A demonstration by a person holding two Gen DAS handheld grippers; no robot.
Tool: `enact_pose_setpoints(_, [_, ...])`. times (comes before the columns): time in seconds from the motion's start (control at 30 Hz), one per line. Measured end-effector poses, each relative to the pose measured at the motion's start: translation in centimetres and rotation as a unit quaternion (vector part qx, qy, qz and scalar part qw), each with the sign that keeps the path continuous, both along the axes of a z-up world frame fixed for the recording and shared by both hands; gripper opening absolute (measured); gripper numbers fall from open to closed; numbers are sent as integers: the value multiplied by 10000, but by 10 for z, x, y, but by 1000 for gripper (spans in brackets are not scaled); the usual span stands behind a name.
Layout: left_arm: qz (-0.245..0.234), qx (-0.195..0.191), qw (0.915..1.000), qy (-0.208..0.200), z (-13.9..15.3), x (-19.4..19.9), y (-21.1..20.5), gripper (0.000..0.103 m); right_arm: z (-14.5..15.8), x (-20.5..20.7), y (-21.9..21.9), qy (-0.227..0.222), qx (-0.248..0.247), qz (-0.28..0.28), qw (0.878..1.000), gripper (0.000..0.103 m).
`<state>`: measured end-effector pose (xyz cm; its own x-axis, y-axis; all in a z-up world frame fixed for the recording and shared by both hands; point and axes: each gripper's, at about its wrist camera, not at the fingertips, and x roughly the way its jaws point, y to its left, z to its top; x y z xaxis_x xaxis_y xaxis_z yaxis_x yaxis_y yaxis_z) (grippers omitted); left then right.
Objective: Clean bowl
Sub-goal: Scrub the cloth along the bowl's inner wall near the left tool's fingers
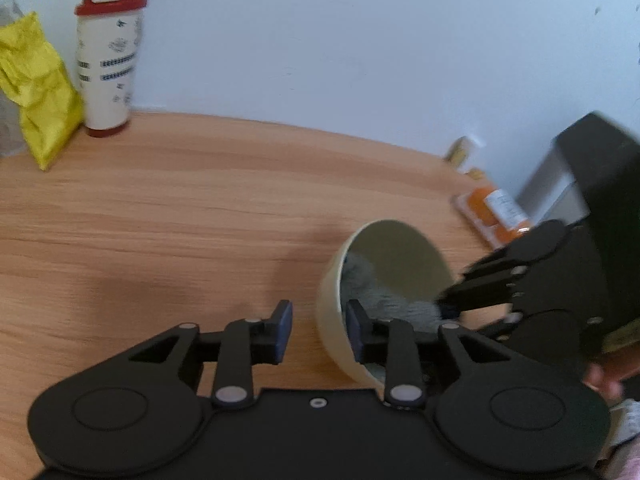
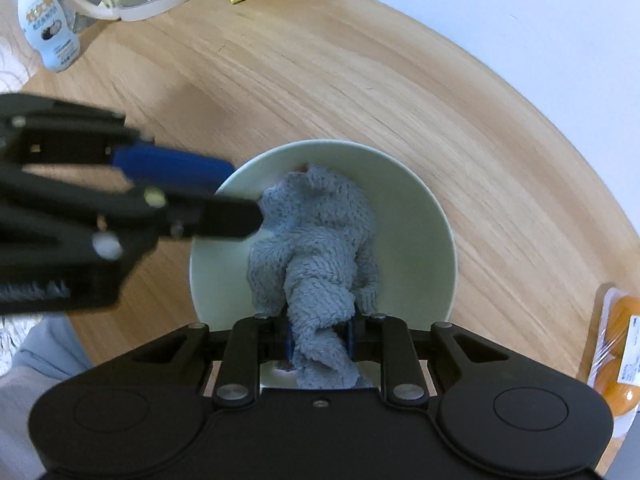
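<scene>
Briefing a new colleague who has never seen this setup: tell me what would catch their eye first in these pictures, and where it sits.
First, the fluffy grey-blue cloth bunched inside the pale green ceramic bowl in the middle of the wooden table, pinched by the right gripper. Next, the left gripper, its fingers apart and straddling the bowl's near wall. Far back by the wall, a bright yellow crumpled bag stands beside a white tumbler with a red lid.

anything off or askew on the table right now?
Yes: the bowl is tipped on its side in the left wrist view, mouth facing sideways, its wall between the left gripper's open jaws, one pad clear of it. The right gripper is clamped on the grey cloth inside the bowl. No spill or damage visible.
</scene>
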<state>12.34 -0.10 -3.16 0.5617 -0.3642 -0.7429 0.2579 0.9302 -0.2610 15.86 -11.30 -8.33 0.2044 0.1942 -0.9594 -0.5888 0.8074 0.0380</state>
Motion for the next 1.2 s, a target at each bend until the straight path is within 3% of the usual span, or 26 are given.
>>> enact_pose_setpoints(0.17, [-71,184,9995,233,-4,0,-11,24,1,-4,-5,62,173,-176,9997,26])
enact_pose_setpoints(0.37, [-1,101,9992,386,-16,-3,-20,12,1,-11,-12,145,414,-282,9986,26])
enact_pose_setpoints(0.53, [51,-68,9998,188,-22,-5,-18,10,0,-10,-16,156,603,-371,9974,25])
enact_pose_setpoints(0.63, [-110,33,9999,77,-18,-5,-18,8,2,-12,-15,191,567,-243,9979,25])
enact_pose_setpoints(0.77, [-299,182,9993,128,-15,2,-18,8,15,-23,-9,-232,-82,378,9990,25])
enact_pose_setpoints(0.83, [-400,288,9987,95,-14,2,-20,8,18,-33,3,-649,-636,912,9917,23])
enact_pose_setpoints(0.87, [-422,321,9986,76,-14,2,-21,8,18,-34,4,-678,-685,946,9908,23])
enact_pose_setpoints(1.0, [-468,332,9983,100,-15,4,-21,7,13,-54,24,-1309,-1513,1600,9666,24])
enact_pose_setpoints(1.13, [-386,152,9989,212,-15,8,-18,7,3,-62,29,-1573,-1844,1925,9509,24])
enact_pose_setpoints(1.2, [-364,122,9990,216,-14,11,-18,8,-1,-62,31,-1476,-1838,1924,9526,26])
